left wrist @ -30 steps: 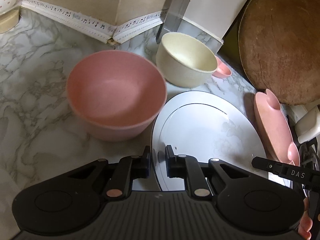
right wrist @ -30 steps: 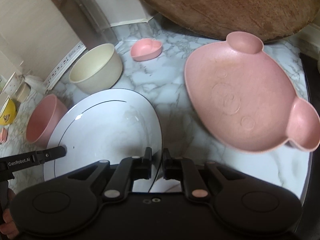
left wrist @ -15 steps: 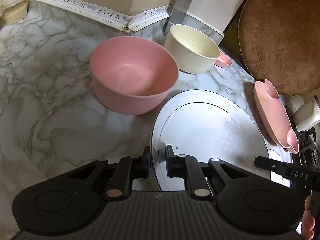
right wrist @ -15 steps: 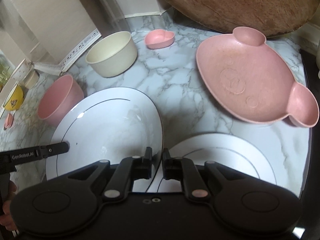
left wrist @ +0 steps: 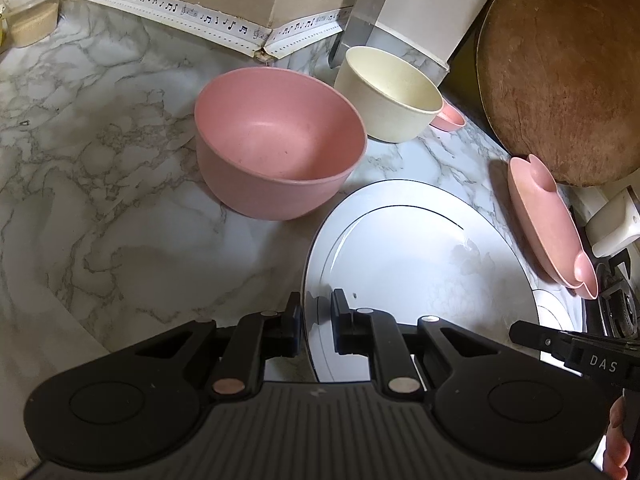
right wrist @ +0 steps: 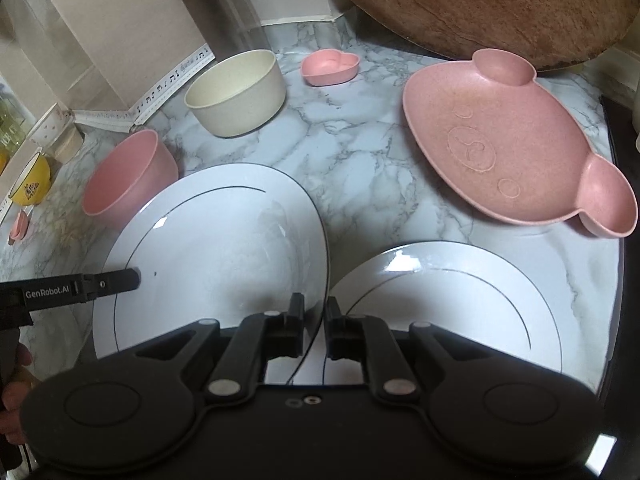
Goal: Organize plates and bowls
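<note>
Clamped by left gripper (left wrist: 316, 318) and right gripper (right wrist: 314, 326) on opposite rims, white plate (left wrist: 420, 272) above marble counter (left wrist: 100, 200); visible whole only from right wrist: second white plate (right wrist: 460, 300).

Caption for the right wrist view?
Both grippers hold one white plate by opposite rims above a second plate on the marble counter.
</note>
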Demonstrator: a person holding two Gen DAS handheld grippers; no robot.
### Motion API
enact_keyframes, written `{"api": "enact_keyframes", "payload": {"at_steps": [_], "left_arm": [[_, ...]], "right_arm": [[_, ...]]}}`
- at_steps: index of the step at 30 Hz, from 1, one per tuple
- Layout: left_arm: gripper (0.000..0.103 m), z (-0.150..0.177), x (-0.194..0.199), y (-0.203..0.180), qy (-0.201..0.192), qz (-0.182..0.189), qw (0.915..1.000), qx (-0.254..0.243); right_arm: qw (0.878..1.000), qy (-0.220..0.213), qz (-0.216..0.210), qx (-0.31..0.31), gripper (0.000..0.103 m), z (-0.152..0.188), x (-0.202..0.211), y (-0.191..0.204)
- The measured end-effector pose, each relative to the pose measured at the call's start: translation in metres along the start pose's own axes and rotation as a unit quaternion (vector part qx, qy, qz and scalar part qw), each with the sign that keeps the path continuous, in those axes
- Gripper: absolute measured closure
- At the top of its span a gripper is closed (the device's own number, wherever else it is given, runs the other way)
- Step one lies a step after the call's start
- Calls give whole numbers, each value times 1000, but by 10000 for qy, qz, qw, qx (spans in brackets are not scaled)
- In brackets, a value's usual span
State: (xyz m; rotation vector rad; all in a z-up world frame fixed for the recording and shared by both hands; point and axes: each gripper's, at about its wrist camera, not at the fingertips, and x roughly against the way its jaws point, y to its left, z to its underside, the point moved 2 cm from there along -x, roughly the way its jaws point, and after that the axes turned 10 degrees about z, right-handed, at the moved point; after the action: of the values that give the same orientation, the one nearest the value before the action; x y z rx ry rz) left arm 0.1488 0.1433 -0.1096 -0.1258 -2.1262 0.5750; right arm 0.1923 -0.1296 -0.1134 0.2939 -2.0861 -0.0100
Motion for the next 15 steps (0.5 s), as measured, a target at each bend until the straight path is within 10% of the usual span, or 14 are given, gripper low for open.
{"api": "enact_keyframes", "payload": {"at_steps": [15], "left_arm": [[89, -1, 3, 3, -25, 15, 10000, -76]], "right_arm": [[9999, -72, 111, 32, 80, -4, 2, 4]]}}
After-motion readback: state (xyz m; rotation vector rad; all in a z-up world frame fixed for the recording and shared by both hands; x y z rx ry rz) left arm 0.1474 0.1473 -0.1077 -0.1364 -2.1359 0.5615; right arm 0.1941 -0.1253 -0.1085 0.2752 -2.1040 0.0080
